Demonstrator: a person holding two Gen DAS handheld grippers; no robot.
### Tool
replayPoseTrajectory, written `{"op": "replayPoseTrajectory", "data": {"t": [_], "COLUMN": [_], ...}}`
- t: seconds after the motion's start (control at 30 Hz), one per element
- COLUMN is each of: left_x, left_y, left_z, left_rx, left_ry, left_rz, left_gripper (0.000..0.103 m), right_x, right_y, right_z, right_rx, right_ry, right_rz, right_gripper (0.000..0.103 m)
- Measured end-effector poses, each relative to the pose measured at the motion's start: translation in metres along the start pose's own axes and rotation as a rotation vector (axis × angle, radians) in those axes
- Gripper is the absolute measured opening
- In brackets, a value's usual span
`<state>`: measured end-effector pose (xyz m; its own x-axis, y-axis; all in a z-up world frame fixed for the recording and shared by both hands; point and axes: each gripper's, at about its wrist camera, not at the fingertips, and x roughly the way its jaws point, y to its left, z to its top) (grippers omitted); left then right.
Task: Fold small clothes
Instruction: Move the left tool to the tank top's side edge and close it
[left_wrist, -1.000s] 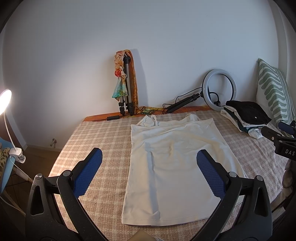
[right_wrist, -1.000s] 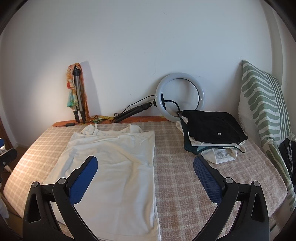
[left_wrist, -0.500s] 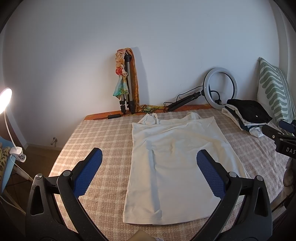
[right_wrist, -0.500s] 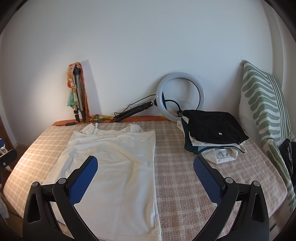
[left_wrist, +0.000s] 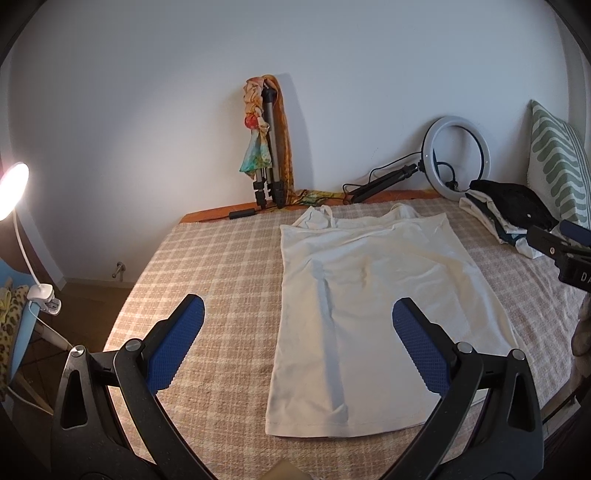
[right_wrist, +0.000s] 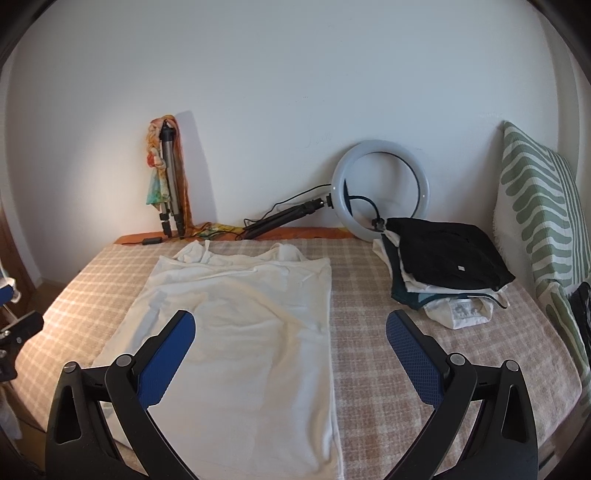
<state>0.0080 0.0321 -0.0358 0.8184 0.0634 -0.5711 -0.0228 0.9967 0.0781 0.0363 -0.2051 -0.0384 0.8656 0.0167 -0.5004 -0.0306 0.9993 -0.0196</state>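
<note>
Left wrist view: the left gripper (left_wrist: 297, 317) hangs above the near edge of the bed (left_wrist: 221, 266) with its jaws spread wide and nothing between them. The white camisole top (left_wrist: 373, 295) lies flat and fully spread on the checked bedcover, straps toward the wall, hem toward the camera. No fold has been made in it; a few shallow creases run along the left half. At the far right corner of the bed sits a stack of folded clothes (left_wrist: 513, 214), black garment on top. Part of the right gripper (left_wrist: 561, 247) shows at the right edge.

Right wrist view: the right gripper (right_wrist: 290, 332) is likewise wide open and empty, held over the camisole's right hem area and the bare bedcover beside it. The camisole top (right_wrist: 240, 332) is untouched by either finger. The stack of folded clothes (right_wrist: 443, 266) rests just in front of the ring light (right_wrist: 380, 188) and beside the striped pillow (right_wrist: 539, 206).

Assessment: the stack suggests several garments are finished. The current garment is laid out only; gripping, folding and stacking are all still to be done
</note>
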Motion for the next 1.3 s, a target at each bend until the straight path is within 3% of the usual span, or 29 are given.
{"op": "replayPoseTrajectory", "data": {"t": [0.37,0.6,0.7,0.87,0.93,1.03,1.17,1.2,1.3], "left_x": [0.012,0.023,0.031,0.051,0.060,0.072,0.086,0.086,0.092], "left_y": [0.032,0.053,0.063,0.088,0.096,0.101,0.092,0.088,0.078], "left_z": [-0.014,-0.024,-0.032,-0.049,-0.057,-0.068,-0.080,-0.082,-0.089], "left_rx": [-0.042,-0.056,-0.077,-0.200,-0.260,-0.336,-0.380,-0.375,-0.333], "left_ry": [0.064,0.091,0.128,0.239,0.288,0.357,0.441,0.452,0.482], "left_rz": [0.044,0.062,0.042,-0.070,-0.126,-0.213,-0.300,-0.306,-0.299], "left_gripper": [0.103,0.102,0.099,0.069,0.059,0.043,0.043,0.043,0.043], "right_x": [0.036,0.074,0.093,0.126,0.137,0.160,0.189,0.198,0.225], "right_y": [0.040,0.072,0.082,0.104,0.115,0.135,0.165,0.171,0.187], "right_z": [0.013,0.030,0.038,0.060,0.068,0.079,0.082,0.083,0.081], "right_rx": [0.010,-0.041,-0.012,-0.022,-0.044,-0.058,-0.094,-0.100,-0.094], "right_ry": [-0.002,0.084,0.148,0.238,0.243,0.286,0.361,0.384,0.455], "right_rz": [0.089,0.145,0.219,0.347,0.372,0.409,0.467,0.469,0.479], "right_gripper": [0.102,0.102,0.102,0.102,0.099,0.083,0.070,0.062,0.058]}}
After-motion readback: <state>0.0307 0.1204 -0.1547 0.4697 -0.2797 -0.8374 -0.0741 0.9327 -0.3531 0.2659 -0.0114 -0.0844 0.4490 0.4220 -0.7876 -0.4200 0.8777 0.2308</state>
